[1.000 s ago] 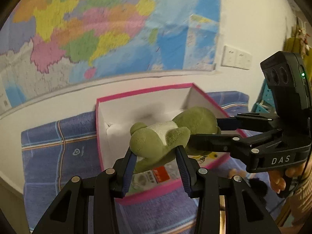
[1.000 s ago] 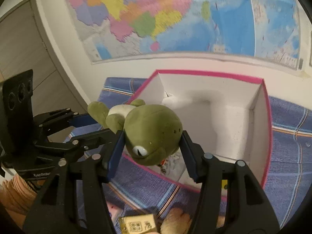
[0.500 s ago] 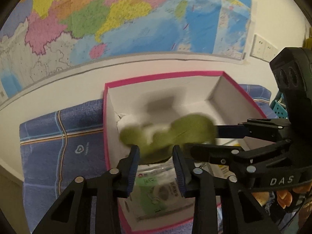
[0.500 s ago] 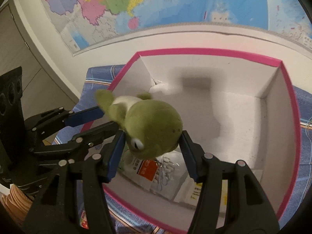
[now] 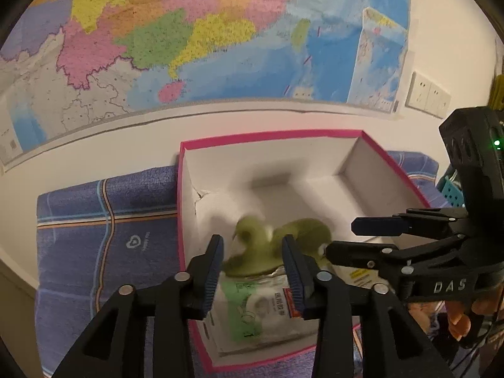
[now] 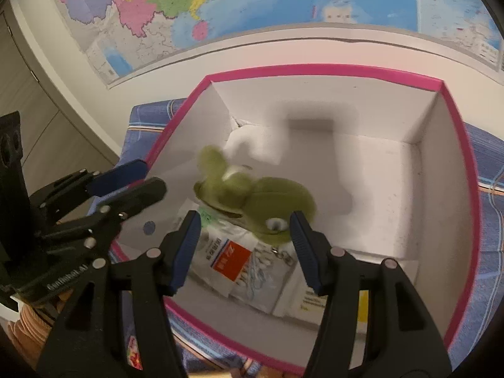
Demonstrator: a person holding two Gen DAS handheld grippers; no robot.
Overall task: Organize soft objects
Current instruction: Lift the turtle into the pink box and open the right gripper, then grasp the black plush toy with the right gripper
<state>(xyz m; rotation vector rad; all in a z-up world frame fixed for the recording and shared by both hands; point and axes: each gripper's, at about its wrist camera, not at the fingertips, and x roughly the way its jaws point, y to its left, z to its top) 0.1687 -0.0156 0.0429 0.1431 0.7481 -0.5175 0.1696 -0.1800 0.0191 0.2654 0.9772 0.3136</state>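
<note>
A: Plush look?
B: Green frog plush (image 6: 261, 198), olive fuzzy body, pale patch on the belly, one white round eye showing. Blurred in both views, limbs smeared, one leg sticking up at the far end.
A: Where is it?
B: Inside the pink-edged box (image 6: 327, 71), white interior, lying on the printed packets (image 6: 226, 258) at the near end. From the right tool (image 6: 244, 237) it sits just ahead of the fingertips and partly between them, head and eye toward the right finger.
A: Right tool gripping it?
B: No. Released, jaws apart, a gap shows at the left finger; the right finger is close to the eye, contact can't be told through the blur.
A: Left tool?
B: Left tool (image 5: 252, 260) is low over the near edge of the box, plush just past its tips in the gap. Jaws are opening, pads not pressing on it.
A: Relation of the two tools?
B: Side by side, both pointing down into the box; the right tool crosses in from the right in the left wrist view.
A: Surroundings?
B: Box stands on a blue striped cloth (image 5: 104, 236); wall map (image 5: 189, 37) behind it. Fingers of a hand (image 5: 460, 312) show under the right tool.
</note>
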